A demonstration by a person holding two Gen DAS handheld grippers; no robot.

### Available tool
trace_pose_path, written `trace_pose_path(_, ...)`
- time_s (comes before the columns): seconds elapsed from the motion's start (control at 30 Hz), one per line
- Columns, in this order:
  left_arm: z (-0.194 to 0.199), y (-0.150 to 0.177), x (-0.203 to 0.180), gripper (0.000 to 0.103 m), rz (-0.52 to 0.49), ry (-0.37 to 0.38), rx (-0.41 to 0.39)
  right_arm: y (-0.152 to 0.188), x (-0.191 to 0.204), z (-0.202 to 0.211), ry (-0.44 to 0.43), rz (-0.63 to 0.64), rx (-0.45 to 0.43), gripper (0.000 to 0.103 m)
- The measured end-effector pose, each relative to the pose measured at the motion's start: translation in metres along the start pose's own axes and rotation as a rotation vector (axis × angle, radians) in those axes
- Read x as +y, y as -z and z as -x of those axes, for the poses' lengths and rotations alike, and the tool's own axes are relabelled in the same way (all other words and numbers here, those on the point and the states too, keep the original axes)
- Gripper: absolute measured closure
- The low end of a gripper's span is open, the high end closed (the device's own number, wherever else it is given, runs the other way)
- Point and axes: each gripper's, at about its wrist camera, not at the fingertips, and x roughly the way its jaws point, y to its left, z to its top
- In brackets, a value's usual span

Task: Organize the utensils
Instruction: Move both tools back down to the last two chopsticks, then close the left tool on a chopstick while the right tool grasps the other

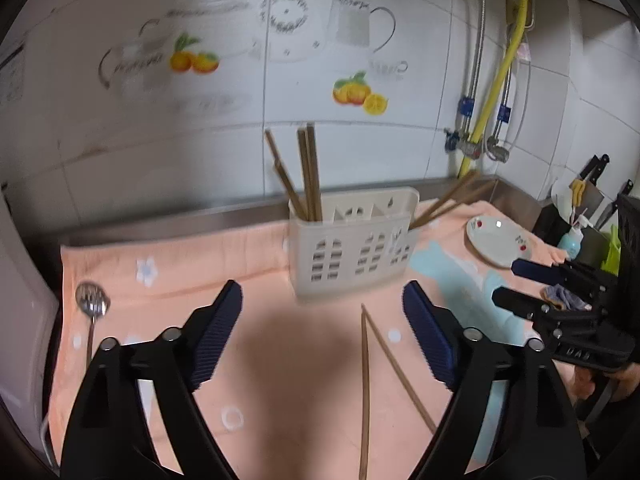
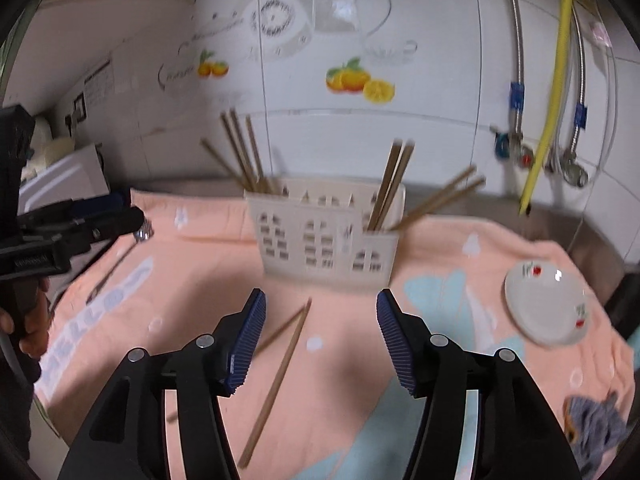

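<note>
Peach towel (image 1: 248, 248) covering the counter, likely as padding; its blue lettering blurred, unreadable. White slotted caddy (image 1: 352, 248) upright at the back, chopsticks sorted into its end compartments. Loose chopstick pair (image 1: 365, 364) flat in front, spoon (image 1: 92, 300) left. Left gripper (image 1: 322, 336) wide open, empty; right gripper (image 2: 321, 340) partly open, empty

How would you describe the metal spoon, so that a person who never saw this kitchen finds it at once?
Start from the peach towel that covers the counter, with the white utensil holder standing at its back. Go to the towel's far left edge, as the left wrist view shows it: the spoon lies flat there. It is the only shiny metal utensil; the others are wooden chopsticks.
</note>
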Motion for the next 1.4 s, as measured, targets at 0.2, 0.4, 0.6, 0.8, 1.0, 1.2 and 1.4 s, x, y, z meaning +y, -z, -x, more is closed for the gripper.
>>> trace_pose_path(0.2,0.003,0.032,0.006,0.007,0.023,-0.042,0.029,0.044,0.02,-0.01,-0.029,-0.027,0.066,0.047)
trace_pose_path(0.4,0.004,0.059,0.014,0.005,0.045,-0.079,0.059,0.077,0.041,-0.024,-0.048,-0.048,0.126,0.047)
trace_pose_path(0.6,0.003,0.081,0.028,0.005,0.09,-0.114,0.092,0.095,0.05,-0.035,-0.073,-0.094,0.172,0.055)
trace_pose_path(0.8,0.004,0.097,0.036,0.005,0.132,-0.106,0.106,0.102,0.055,-0.046,-0.079,-0.114,0.2,0.073)
trace_pose_path(1.0,0.009,0.104,0.043,0.005,0.15,-0.12,0.098,0.105,0.056,-0.056,-0.068,-0.128,0.219,0.082)
trace_pose_path(1.2,0.01,0.111,0.049,0.005,0.166,-0.12,0.103,0.107,0.053,-0.065,-0.046,-0.147,0.235,0.088)
trace_pose_path(1.4,0.009,0.115,0.049,0.005,0.167,-0.113,0.106,0.109,0.054,-0.074,-0.022,-0.141,0.254,0.089)
